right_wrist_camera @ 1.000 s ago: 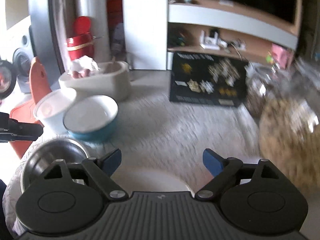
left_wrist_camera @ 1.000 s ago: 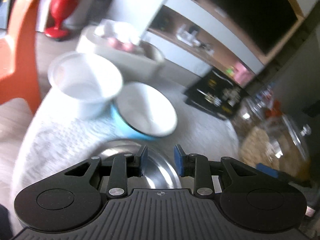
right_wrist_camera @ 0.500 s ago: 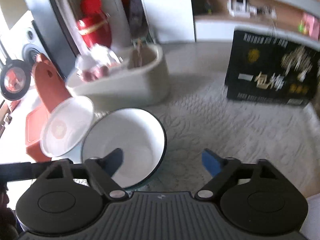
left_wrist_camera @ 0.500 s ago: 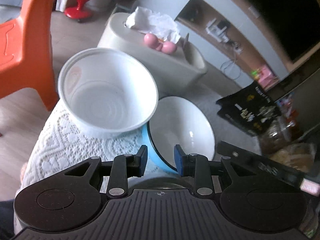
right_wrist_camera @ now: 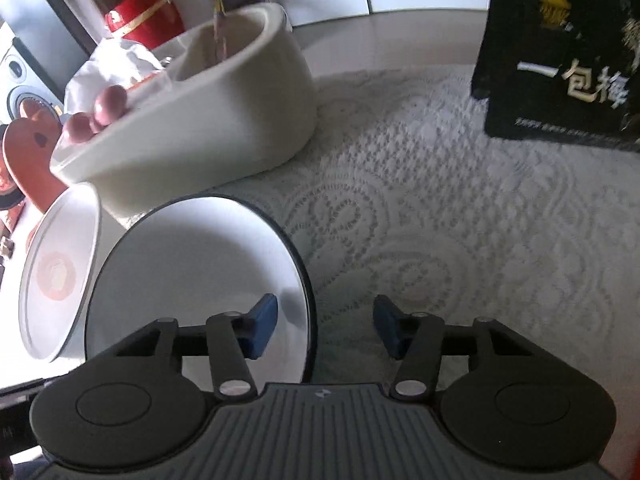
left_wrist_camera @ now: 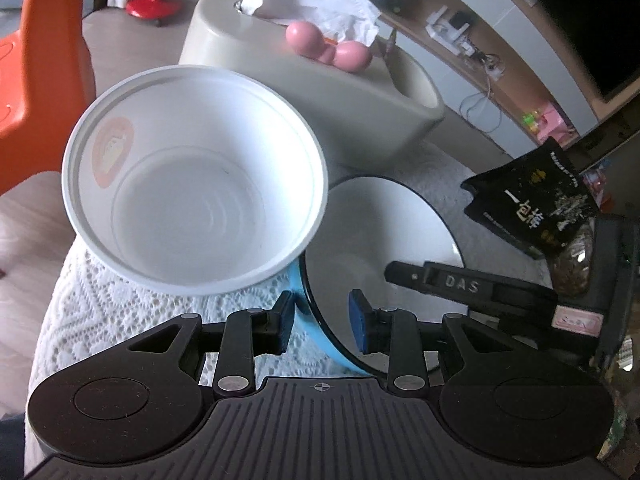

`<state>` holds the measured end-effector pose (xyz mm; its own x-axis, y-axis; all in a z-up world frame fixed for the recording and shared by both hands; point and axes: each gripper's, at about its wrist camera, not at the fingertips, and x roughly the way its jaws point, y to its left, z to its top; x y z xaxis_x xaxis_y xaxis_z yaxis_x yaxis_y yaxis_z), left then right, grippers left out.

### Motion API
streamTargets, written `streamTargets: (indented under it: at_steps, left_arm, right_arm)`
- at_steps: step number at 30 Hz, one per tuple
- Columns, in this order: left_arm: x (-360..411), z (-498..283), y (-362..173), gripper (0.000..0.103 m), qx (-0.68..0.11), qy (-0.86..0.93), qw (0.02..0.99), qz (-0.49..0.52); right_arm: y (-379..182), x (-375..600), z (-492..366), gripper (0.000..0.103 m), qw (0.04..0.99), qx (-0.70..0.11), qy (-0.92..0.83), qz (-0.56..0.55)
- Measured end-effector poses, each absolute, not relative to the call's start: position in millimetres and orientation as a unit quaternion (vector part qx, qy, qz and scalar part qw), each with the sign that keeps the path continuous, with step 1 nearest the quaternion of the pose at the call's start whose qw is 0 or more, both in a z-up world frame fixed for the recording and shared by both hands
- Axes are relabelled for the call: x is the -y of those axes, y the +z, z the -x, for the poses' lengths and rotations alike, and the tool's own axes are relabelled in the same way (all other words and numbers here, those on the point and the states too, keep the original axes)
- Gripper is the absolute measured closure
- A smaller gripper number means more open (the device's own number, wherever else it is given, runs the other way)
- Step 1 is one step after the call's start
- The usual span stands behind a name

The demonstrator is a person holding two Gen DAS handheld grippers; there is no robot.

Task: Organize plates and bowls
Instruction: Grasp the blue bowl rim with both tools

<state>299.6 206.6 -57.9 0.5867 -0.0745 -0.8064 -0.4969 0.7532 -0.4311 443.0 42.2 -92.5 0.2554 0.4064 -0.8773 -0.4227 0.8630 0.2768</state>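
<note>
White lace covers the desk (right_wrist_camera: 440, 208), with a cream tissue box (right_wrist_camera: 224, 120) at its far side and a black packet (right_wrist_camera: 560, 60) off to the right of it. Nothing looks organised yet: the white bowl (left_wrist_camera: 192, 200) and the blue bowl (left_wrist_camera: 384, 240) sit side by side in front of the tissue box, rims touching or nearly so, neither nested in the other. No plates show in either view.

Both grippers straddle the blue bowl's rim from opposite sides. The left gripper (left_wrist_camera: 322, 322) has its jaws part open, one outside the blue wall and one inside, not pressing. The right gripper (right_wrist_camera: 326, 330) is closing over the rim on its side, one pad over the white interior, the other over the lace, with gaps either side.

By my reading, the first lift is only being set up; stacking the bowls remains to do.
</note>
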Motion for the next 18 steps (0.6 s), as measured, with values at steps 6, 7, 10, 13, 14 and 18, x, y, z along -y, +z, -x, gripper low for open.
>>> streamTargets:
  at_steps: [6, 7, 10, 13, 14, 18]
  left_arm:
    - [-206, -308, -60, 0.068, -0.445, 0.126, 0.829, 0.316]
    - [-204, -310, -59, 0.067, -0.446, 0.124, 0.829, 0.314]
    - [-197, -317, -59, 0.062, -0.455, 0.115, 0.829, 0.305]
    - [-183, -328, -60, 0.062, -0.462, 0.097, 0.828, 0.302]
    - [-176, -332, -60, 0.062, -0.464, 0.090, 0.829, 0.299]
    - [-145, -348, -58, 0.062, -0.471, 0.057, 0.834, 0.281]
  right_arm:
    - [-92, -55, -446, 0.054, 0.774, -0.555, 0.306, -0.004]
    - [-89, -55, -444, 0.053, 0.773, -0.554, 0.309, -0.003]
    - [-79, -50, -436, 0.053, 0.785, -0.537, 0.307, 0.020]
    - [-74, -25, -439, 0.053, 0.788, -0.541, 0.293, 0.004]
    - [-72, -14, -439, 0.053, 0.790, -0.541, 0.288, -0.001]
    - [-65, 24, -440, 0.052, 0.802, -0.537, 0.262, -0.013]
